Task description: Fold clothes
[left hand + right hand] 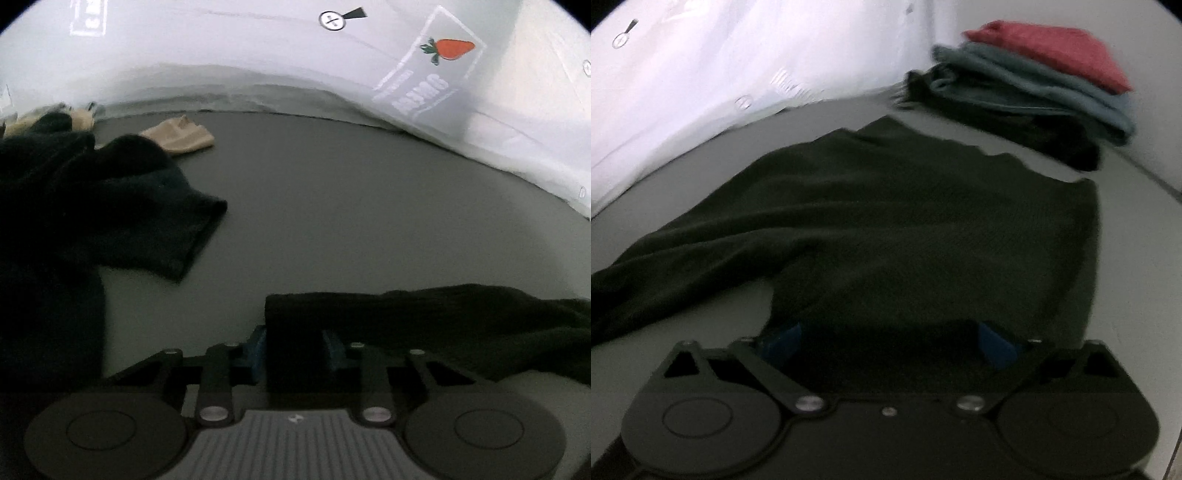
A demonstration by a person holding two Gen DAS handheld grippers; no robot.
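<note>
black knit sweater (923,221) soft n floppy, prob slides easy. l gripper (295,347) + r gripper (890,339) both pinching its edge. hold corners, not middle.

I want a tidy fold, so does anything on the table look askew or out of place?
The black garment lies rumpled, one sleeve trailing off to the left instead of lying flat. Behind the unfolded dark pile, a beige piece sits crumpled. The folded stack looks neat.
</note>
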